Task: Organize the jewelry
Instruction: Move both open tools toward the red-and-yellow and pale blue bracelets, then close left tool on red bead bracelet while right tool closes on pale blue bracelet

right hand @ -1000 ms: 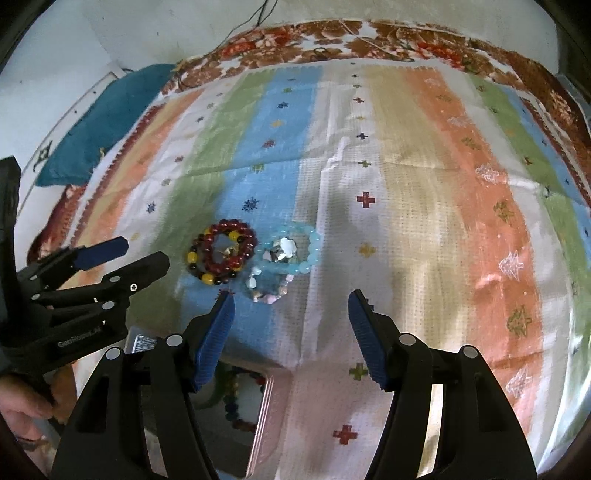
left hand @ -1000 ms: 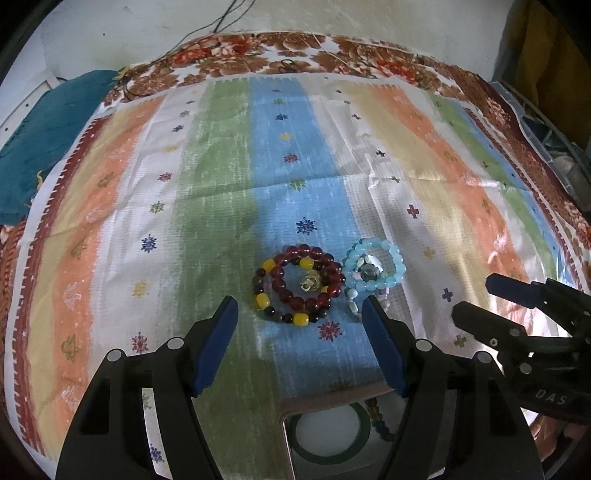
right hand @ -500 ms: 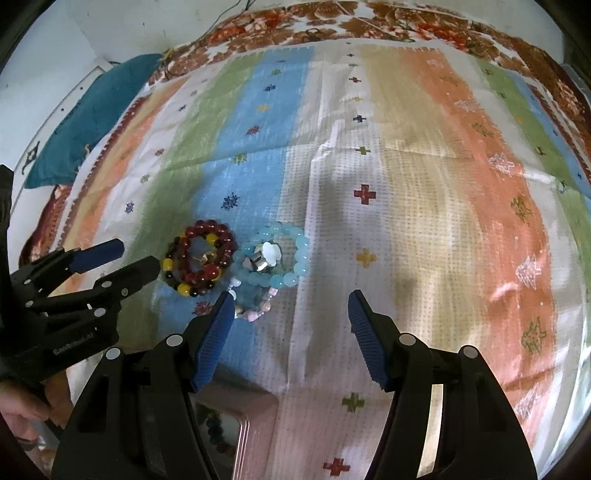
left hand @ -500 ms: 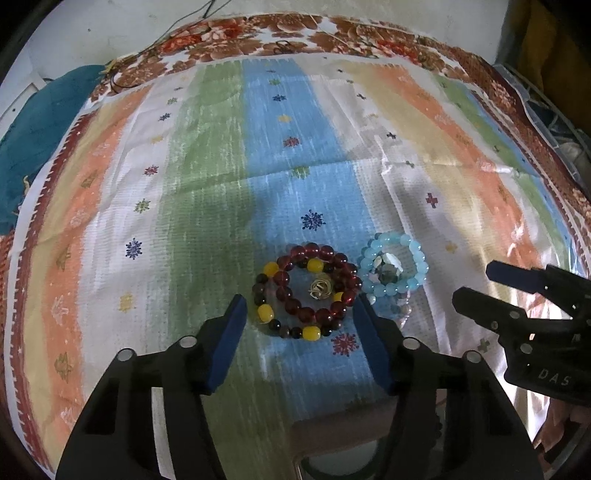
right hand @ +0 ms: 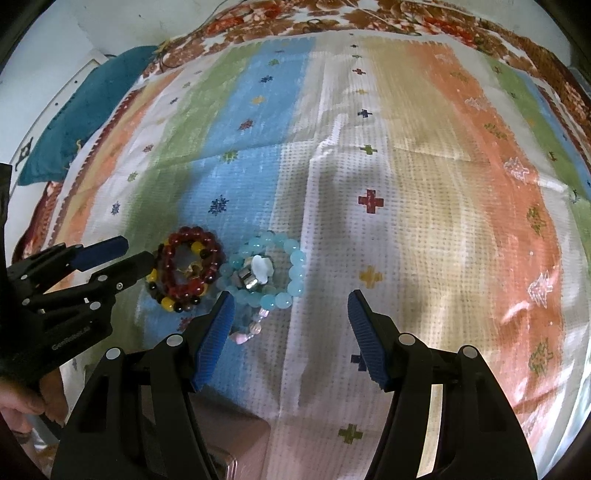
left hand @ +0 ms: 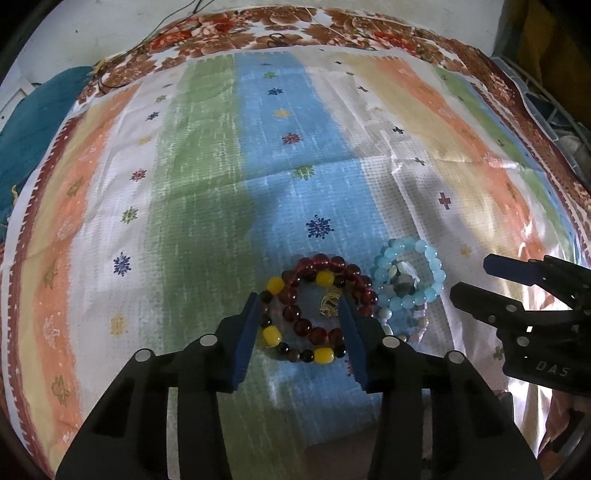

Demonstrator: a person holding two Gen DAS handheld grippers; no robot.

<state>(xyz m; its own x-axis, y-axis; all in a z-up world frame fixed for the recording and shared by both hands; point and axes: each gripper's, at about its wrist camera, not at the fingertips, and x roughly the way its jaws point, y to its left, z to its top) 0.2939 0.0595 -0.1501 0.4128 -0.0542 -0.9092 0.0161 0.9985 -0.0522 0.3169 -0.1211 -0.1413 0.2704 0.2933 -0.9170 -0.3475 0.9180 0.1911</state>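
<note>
Left gripper (left hand: 297, 308) lowered over red-and-yellow bead bracelet (left hand: 314, 306), fingers closing around it, not yet clamped; right gripper (right hand: 290, 304) fingers apart; lift next.

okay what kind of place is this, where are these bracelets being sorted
Probably a bedroom at home: the bracelets lie on a striped cloth spread over a floral bedsheet, with a teal pillow at the edge by a white wall.
</note>
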